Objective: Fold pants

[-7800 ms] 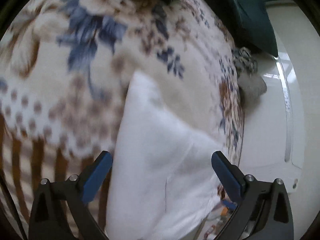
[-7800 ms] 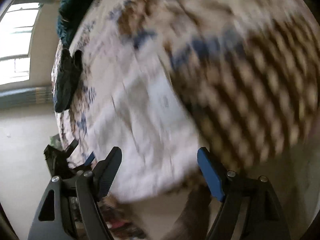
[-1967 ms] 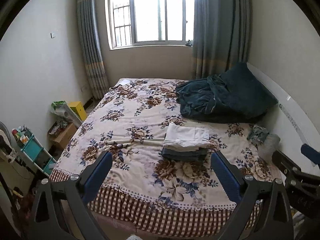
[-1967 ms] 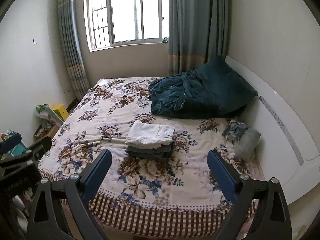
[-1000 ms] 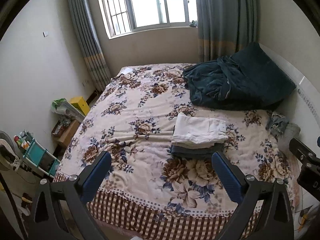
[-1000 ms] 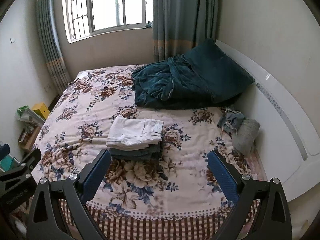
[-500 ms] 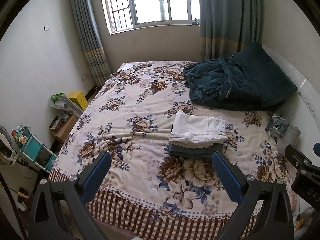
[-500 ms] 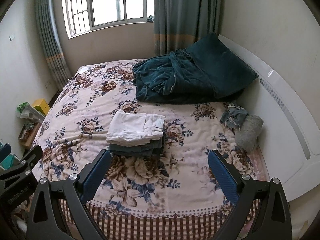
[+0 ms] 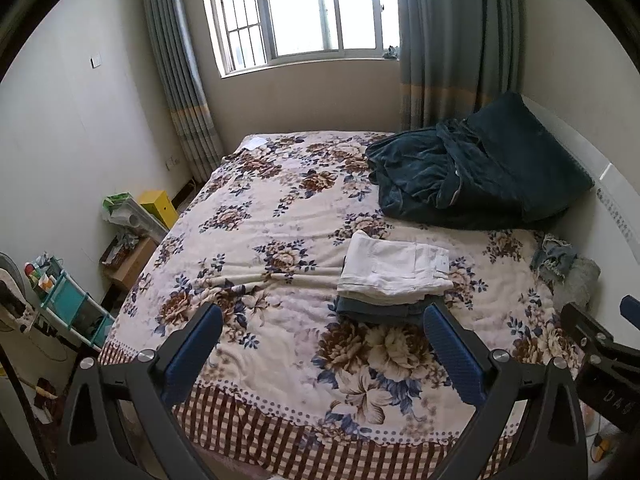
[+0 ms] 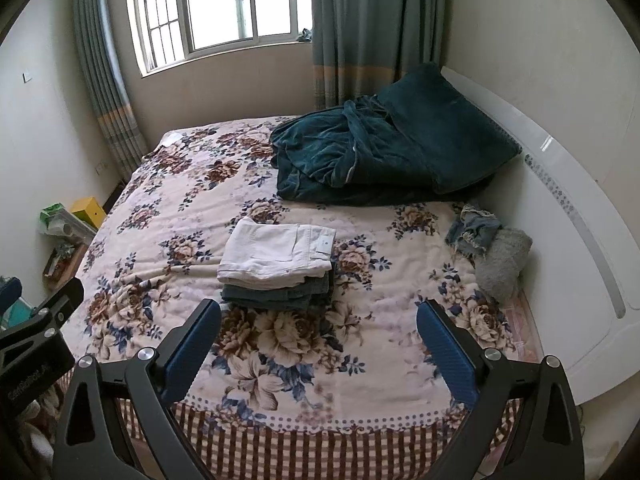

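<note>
Folded white pants lie on top of a folded dark blue-grey garment, forming a neat stack in the middle of the floral bed cover. My left gripper is open and empty, held back above the foot of the bed. My right gripper is also open and empty, at a similar distance from the stack. Each gripper's body shows at the edge of the other's view.
A crumpled dark teal blanket and pillow lie near the white headboard. A small denim piece and a grey cloth sit at the bed's right edge. Boxes and a teal shelf stand on the floor left of the bed.
Both grippers, which were close over the white pants several seconds ago, have pulled back from the bed. In the last second both views shifted only slightly, with the stack unmoved.
</note>
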Demonstrator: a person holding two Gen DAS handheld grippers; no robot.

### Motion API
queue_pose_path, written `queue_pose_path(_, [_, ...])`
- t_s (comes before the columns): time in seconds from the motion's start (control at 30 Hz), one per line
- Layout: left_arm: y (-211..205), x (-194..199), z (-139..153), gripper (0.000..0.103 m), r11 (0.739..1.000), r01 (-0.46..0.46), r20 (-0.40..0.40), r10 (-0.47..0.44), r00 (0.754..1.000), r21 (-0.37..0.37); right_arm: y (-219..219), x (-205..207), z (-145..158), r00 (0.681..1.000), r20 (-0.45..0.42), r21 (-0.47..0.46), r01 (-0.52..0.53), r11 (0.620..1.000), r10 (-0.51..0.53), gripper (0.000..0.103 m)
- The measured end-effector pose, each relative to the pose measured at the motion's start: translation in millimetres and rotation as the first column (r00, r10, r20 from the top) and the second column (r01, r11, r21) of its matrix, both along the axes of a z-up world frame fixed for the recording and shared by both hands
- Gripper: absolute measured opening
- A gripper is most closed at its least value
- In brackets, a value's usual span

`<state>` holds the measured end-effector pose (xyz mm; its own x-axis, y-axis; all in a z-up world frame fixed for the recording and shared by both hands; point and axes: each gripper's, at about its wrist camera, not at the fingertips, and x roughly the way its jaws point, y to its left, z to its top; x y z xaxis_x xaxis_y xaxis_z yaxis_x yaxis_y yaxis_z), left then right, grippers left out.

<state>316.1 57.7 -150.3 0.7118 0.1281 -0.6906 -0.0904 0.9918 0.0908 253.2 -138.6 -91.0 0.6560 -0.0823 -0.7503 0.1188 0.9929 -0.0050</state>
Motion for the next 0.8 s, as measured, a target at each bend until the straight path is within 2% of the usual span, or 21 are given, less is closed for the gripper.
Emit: queue_pose_path(0.8, [-3, -1, 5, 0.103, 1.000, 0.015, 0.020, -0.016, 1.000, 0.013, 7, 7, 12, 1.000, 0.003, 0.007, -0.027, 1.000, 0.027, 0.102])
